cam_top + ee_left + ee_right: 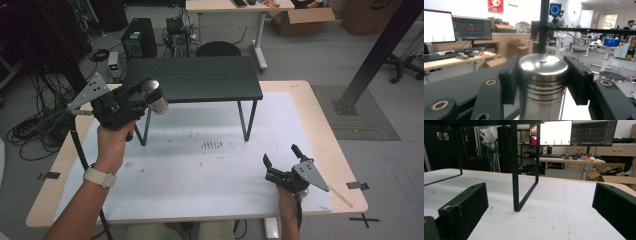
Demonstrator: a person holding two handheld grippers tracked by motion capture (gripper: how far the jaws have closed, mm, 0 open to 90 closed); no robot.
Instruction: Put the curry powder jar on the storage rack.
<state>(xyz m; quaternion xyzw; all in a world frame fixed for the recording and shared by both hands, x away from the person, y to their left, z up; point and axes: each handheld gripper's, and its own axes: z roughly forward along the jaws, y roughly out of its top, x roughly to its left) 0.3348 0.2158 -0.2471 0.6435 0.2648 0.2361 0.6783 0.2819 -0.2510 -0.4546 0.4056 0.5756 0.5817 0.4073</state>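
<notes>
White mat covers wooden surface, faint scuff marks near centre. Black shelf stand on thin legs at 12 o'clock, leg frame ahead of right tongs. Steel canister held in air at 10 o'clock, beside stand's left end, clamped between left tongs. Right tongs at 4 o'clock, low over mat, jaws wide apart, nothing between. Office beyond: monitors, desks, cardboard boxes, cables on floor.

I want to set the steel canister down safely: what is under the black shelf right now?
Under the black shelf lies bare white mat with dark scuff marks between its thin legs. The shelf top hides the space further back. The left gripper holds the steel canister.
</notes>
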